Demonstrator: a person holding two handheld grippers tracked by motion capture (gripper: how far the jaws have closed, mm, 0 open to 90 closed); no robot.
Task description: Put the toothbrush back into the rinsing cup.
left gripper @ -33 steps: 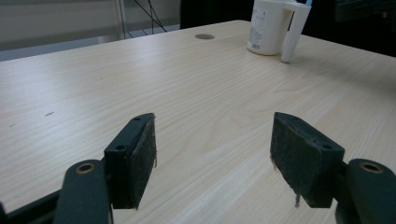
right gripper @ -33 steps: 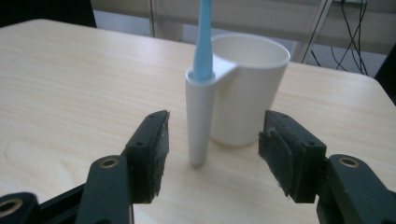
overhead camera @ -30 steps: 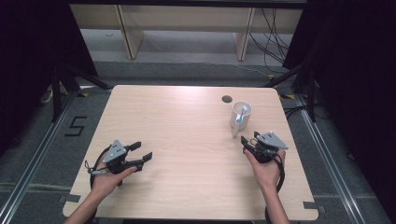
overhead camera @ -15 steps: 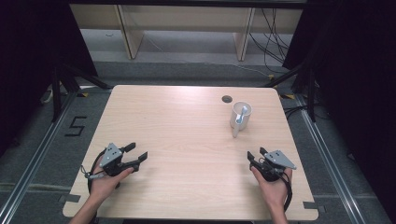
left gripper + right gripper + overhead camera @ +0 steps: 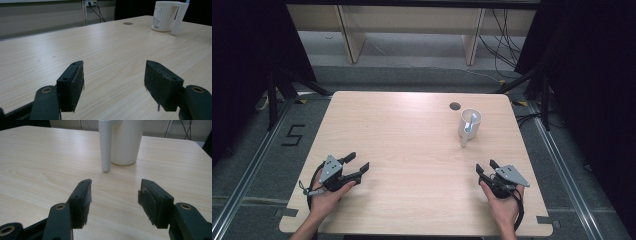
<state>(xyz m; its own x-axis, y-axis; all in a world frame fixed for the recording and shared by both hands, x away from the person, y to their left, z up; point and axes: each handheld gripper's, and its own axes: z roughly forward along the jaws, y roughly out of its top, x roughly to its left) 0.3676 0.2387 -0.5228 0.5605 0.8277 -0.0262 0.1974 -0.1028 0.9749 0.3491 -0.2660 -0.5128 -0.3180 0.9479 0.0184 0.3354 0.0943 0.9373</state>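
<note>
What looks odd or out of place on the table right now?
Nothing much. The white mug stands upright near the far right corner, with a pale blue thing in it that is too small to identify. No spill shows. Both tongs, left and right, are open and hold nothing.

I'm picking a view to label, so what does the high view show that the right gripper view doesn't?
High view alone: both hands, the left hand-held gripper open near the table's front left, the blue-handled utensil inside the mug, and the round hole. Right gripper view alone: a close look along the open jaws of the right hand-held gripper at the mug's handle reaching the tabletop. Both: mug, table, right hand-held gripper.
</note>
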